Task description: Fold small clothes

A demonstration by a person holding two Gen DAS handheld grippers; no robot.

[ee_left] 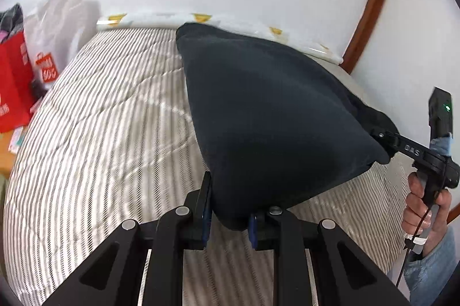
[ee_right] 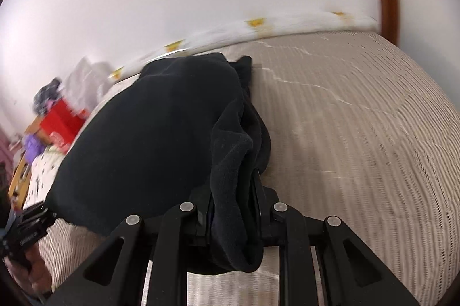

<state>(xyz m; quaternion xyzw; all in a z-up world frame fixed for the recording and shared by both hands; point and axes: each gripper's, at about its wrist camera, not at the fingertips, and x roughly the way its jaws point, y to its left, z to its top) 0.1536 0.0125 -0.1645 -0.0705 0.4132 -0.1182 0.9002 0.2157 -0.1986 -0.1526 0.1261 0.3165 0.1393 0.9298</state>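
**Holding a dark garment above the striped bed**

Standing beside the striped bed [ee_left: 100, 119], a red bag [ee_left: 13, 84] holds dark clothing — contents otherwise unclear. The black garment [ee_left: 267, 110] hangs stretched over the bed, one corner clamped in the left gripper [ee_left: 228, 222], another bunched in the right gripper [ee_right: 233, 219].

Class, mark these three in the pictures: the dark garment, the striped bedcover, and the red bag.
dark garment [ee_left: 273, 110], left wrist view, middle of the stretched cloth.
striped bedcover [ee_right: 359, 133], right wrist view, bare part right of the cloth.
red bag [ee_left: 13, 76], left wrist view, its red side.
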